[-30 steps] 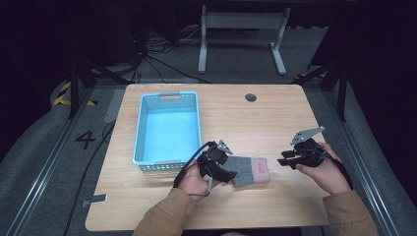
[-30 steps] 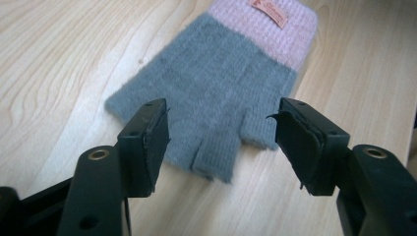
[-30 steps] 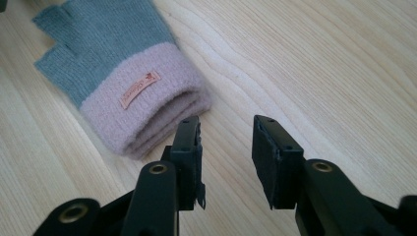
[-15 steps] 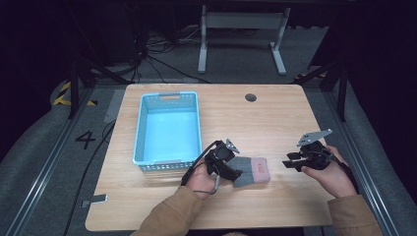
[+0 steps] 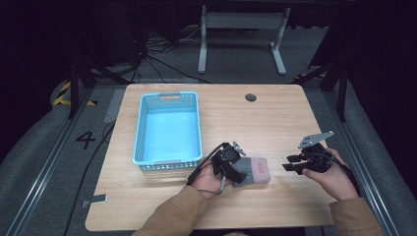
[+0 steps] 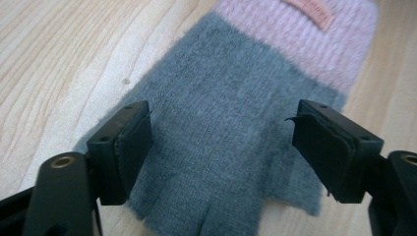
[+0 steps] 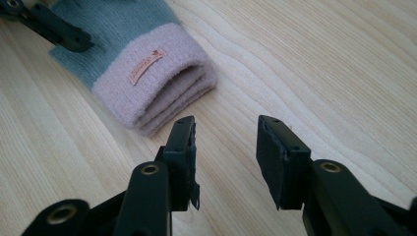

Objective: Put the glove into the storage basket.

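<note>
A grey knit glove (image 5: 255, 169) with a pink cuff and a small orange label lies flat on the wooden table (image 5: 275, 118), near the front middle. My left gripper (image 5: 237, 173) hovers over the glove's finger end. In the left gripper view its jaws stand wide apart, one on each side of the grey glove (image 6: 231, 88), left gripper (image 6: 223, 123) open. My right gripper (image 5: 291, 167) is to the right of the cuff, apart from it. In the right gripper view the glove's cuff (image 7: 152, 78) lies just beyond the right gripper (image 7: 226, 135), which is open and holds nothing.
An empty light-blue plastic basket (image 5: 139, 132) stands on the left half of the table, just left of my left hand. A round cable hole (image 5: 251, 97) sits near the far edge. Bare wood stretches between the glove and the right edge.
My left gripper has slid a little to the right, further over the glove. My right gripper has dropped slightly toward the front edge. The glove has not moved.
</note>
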A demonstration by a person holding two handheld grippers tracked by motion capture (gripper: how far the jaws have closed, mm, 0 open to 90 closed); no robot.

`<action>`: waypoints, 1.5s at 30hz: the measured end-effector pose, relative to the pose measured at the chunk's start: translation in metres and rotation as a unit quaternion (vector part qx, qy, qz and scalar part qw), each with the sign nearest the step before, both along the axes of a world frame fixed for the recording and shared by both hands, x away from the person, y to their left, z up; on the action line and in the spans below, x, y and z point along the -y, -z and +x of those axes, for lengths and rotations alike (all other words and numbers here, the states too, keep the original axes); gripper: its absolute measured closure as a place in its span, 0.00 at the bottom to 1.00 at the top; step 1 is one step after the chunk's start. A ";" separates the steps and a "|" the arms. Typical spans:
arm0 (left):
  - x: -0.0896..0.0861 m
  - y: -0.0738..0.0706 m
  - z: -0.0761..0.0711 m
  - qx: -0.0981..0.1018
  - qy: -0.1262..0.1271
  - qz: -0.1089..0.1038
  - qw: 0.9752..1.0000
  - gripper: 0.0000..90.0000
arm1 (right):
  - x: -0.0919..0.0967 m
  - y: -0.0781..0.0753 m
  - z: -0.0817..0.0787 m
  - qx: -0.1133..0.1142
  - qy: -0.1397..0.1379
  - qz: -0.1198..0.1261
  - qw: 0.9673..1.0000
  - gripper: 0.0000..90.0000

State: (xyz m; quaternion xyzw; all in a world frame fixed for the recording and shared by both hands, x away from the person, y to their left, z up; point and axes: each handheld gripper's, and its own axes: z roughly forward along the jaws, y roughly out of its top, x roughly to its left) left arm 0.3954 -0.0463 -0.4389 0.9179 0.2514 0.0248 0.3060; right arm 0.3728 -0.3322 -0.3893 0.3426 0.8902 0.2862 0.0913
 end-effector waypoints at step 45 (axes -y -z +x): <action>0.013 0.005 -0.019 0.039 -0.009 0.021 0.999 0.60 | -0.003 0.002 0.000 -0.010 -0.007 0.035 0.999 0.63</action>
